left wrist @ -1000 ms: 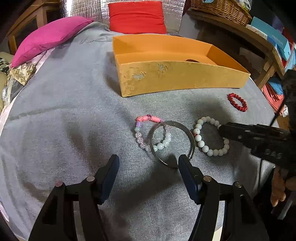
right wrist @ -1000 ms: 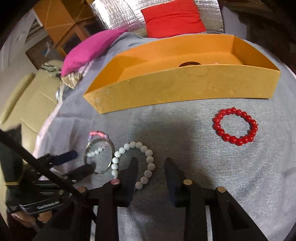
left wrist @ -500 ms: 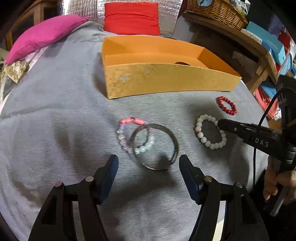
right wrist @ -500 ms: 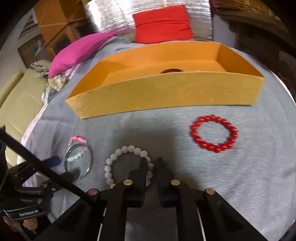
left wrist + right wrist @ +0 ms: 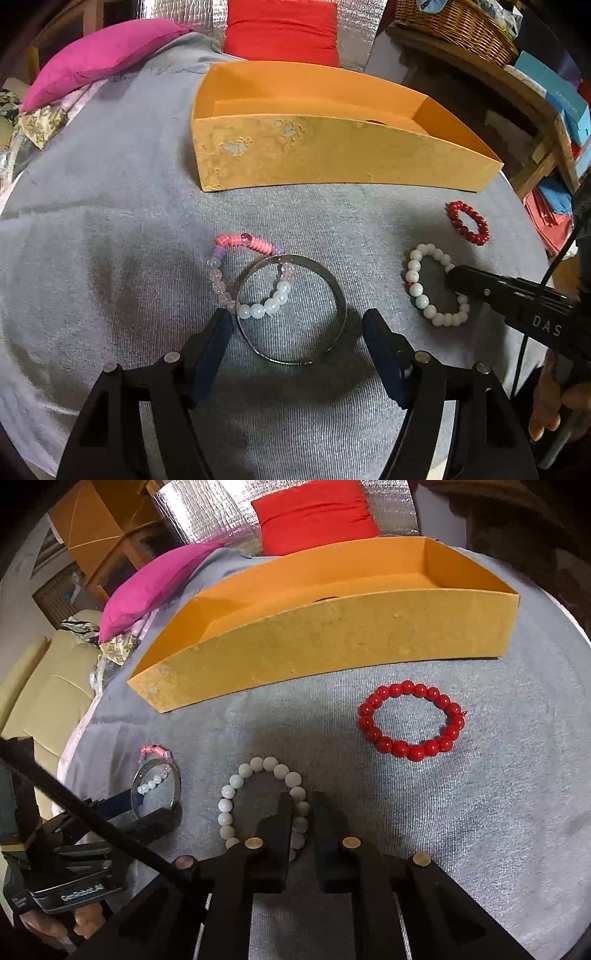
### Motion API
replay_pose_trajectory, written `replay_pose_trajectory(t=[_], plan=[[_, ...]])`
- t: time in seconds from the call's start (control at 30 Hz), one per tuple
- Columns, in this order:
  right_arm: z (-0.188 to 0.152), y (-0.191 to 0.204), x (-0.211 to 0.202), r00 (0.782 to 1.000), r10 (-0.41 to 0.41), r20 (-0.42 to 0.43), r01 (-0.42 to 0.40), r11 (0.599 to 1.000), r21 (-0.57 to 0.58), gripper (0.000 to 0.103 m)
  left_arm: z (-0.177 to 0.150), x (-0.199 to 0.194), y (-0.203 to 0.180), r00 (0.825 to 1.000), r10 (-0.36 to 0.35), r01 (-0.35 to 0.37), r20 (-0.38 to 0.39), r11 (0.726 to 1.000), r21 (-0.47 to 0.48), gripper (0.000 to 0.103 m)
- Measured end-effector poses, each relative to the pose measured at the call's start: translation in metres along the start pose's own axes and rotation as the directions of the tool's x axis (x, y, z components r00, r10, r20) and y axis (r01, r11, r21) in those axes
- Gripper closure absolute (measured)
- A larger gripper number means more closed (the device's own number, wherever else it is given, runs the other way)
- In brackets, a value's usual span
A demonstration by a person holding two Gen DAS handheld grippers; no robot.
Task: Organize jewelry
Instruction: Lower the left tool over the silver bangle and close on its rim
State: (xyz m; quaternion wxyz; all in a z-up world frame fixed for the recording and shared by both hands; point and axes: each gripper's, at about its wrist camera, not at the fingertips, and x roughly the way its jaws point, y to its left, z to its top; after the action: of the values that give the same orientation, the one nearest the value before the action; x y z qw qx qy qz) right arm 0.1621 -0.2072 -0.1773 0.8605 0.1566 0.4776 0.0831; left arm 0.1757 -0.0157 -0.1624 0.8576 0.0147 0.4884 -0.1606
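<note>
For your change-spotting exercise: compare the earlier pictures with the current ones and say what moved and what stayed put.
The right tongs narrowed around the near edge of the white bead bracelet, which is not lifted. The left tongs, open, came closer to the metal bangle. The red bracelet and orange box stayed put.

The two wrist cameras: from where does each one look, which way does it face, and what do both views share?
Left wrist: on the left gripper, facing forward over its open fingers at the metal bangle; a hand shows at the right edge.
Right wrist: on the right gripper, facing forward over fingers closing on the white bead bracelet.
Shared: the orange box, red bead bracelet, both cushions.
</note>
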Motion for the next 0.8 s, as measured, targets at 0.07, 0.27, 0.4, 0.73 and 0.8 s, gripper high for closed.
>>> replay_pose_trajectory(t=[0.07, 0.27, 0.4, 0.73, 0.8], plan=[[0.001, 0.0, 0.002, 1.0, 0.005, -0.001, -0.005, 1.0, 0.001, 0.089, 0.0, 0.001, -0.002, 1.0, 0.009, -0.009, 0.01, 1.0, 0.008, 0.029], [0.0, -0.005, 0.002, 0.999, 0.035, -0.002, -0.035, 0.999, 0.015, 0.088, -0.006, 0.0, 0.0, 0.999, 0.021, -0.023, 0.027, 0.998, 0.057, 0.029], [-0.002, -0.008, 0.0, 0.997, 0.079, -0.002, -0.079, 0.997, 0.019, 0.072, -0.006, -0.001, 0.003, 0.999, 0.013, -0.015, 0.03, 0.998, 0.061, 0.03], [-0.006, 0.007, 0.001, 1.0, -0.009, 0.022, 0.009, 0.999, -0.04, 0.085, -0.009, -0.005, 0.011, 0.998, 0.023, -0.026, 0.051, 0.998, 0.062, 0.042], [-0.005, 0.004, 0.001, 1.0, -0.009, 0.021, 0.009, 0.999, -0.031, 0.089, -0.01, -0.006, 0.009, 0.998, 0.035, -0.038, 0.053, 0.997, 0.073, 0.042]])
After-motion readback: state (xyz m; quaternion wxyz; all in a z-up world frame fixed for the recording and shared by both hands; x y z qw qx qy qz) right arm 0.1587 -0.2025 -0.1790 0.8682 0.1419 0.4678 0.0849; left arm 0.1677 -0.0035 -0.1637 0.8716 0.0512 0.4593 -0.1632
